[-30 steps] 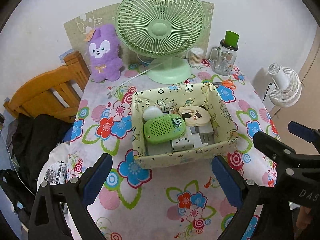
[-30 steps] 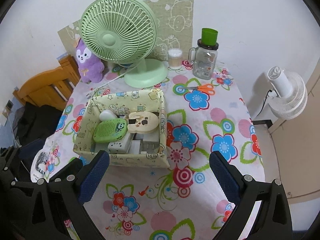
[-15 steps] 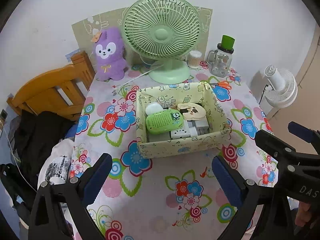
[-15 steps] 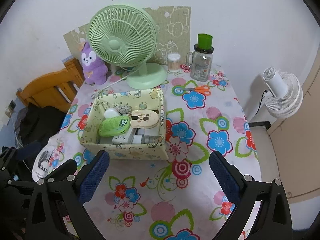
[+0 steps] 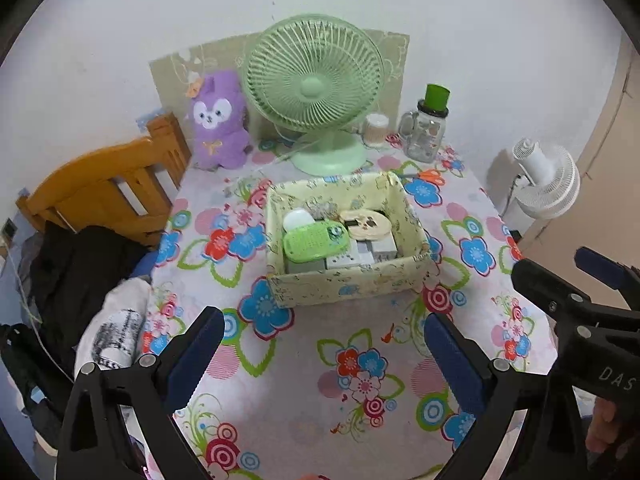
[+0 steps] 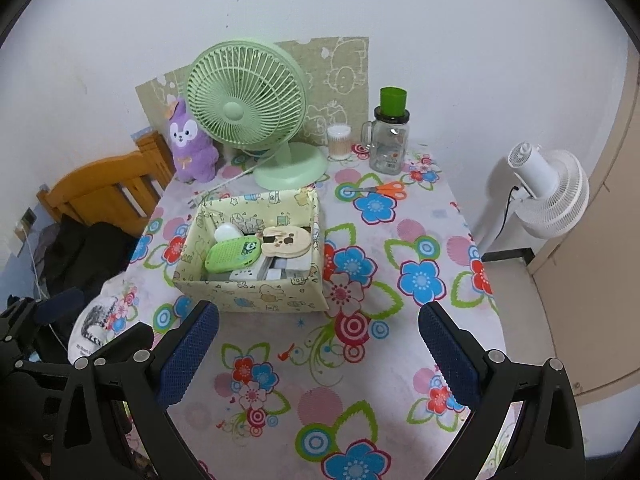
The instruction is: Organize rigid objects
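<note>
A pale yellow patterned box [image 5: 344, 290] [image 6: 256, 294] stands in the middle of the flowered table. In it lie a green speaker-like gadget [image 5: 314, 239] [image 6: 236, 255], a beige wooden mouse-shaped piece [image 5: 366, 225] [image 6: 286, 242], a white round item [image 5: 298, 218] and white power strips [image 5: 360, 254]. My left gripper [image 5: 320, 354] is open and empty, well short of the box. My right gripper [image 6: 318, 350] is open and empty, also short of the box; it shows at the right edge of the left wrist view [image 5: 576, 304].
A green desk fan [image 5: 314, 88] [image 6: 246, 108], purple plush toy [image 5: 218, 120], cotton-swab jar [image 6: 339, 142], glass mug with green lid [image 6: 390, 136] and orange scissors [image 6: 386, 189] stand at the table's back. A wooden chair [image 5: 104, 184] with dark clothes is left; a white fan [image 6: 548, 196] right.
Both grippers have drawn back and up from the box, which now looks smaller and farther. Both stay open and empty. Nothing in the box has moved.
</note>
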`<state>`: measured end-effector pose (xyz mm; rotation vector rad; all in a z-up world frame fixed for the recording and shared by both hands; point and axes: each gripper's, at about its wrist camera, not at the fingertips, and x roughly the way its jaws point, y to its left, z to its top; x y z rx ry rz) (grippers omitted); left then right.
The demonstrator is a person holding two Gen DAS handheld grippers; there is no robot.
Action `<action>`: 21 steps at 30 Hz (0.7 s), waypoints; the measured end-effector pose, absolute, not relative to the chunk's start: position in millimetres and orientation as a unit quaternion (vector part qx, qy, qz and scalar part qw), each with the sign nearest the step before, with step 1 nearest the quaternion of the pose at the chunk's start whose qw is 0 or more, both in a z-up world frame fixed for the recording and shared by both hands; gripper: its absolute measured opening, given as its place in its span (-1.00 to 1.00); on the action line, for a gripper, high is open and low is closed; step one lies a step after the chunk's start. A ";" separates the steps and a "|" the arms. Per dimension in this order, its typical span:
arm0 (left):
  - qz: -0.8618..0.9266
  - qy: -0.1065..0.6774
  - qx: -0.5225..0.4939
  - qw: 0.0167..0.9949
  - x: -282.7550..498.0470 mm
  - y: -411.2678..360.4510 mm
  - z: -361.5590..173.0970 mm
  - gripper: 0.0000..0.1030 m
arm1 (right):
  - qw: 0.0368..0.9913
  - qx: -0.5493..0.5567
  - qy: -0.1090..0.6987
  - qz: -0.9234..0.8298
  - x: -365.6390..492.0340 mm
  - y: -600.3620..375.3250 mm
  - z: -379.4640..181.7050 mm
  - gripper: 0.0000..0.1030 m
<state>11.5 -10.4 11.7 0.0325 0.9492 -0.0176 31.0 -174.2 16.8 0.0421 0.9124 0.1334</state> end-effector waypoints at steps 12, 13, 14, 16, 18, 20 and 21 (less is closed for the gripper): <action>-0.009 0.442 0.000 0.897 -6.4 -5.2 24.8 1.00 | 0.903 0.016 0.426 0.050 9.7 -183.7 31.5 0.96; -0.008 0.442 -0.001 0.897 -7.1 -4.5 25.3 1.00 | 0.903 0.017 0.426 0.049 8.5 -183.5 32.0 0.96; -0.006 0.440 0.000 0.898 -8.8 -3.8 26.3 1.00 | 0.904 0.019 0.425 0.050 7.0 -183.4 32.8 0.96; -0.004 0.439 0.001 0.899 -11.0 -2.9 26.8 1.00 | 0.905 0.017 0.422 0.051 4.9 -182.1 34.2 0.96; -0.005 0.441 -0.001 0.897 -11.5 -1.5 26.8 1.00 | 0.906 0.013 0.419 0.051 3.2 -179.6 35.6 0.96; -0.006 0.443 -0.004 0.897 -11.8 -0.2 26.9 1.00 | 0.907 0.011 0.418 0.053 1.2 -176.6 36.7 0.96; -0.004 0.442 -0.004 0.897 -11.7 0.6 27.0 1.00 | 0.907 0.010 0.417 0.054 0.2 -175.9 37.0 0.96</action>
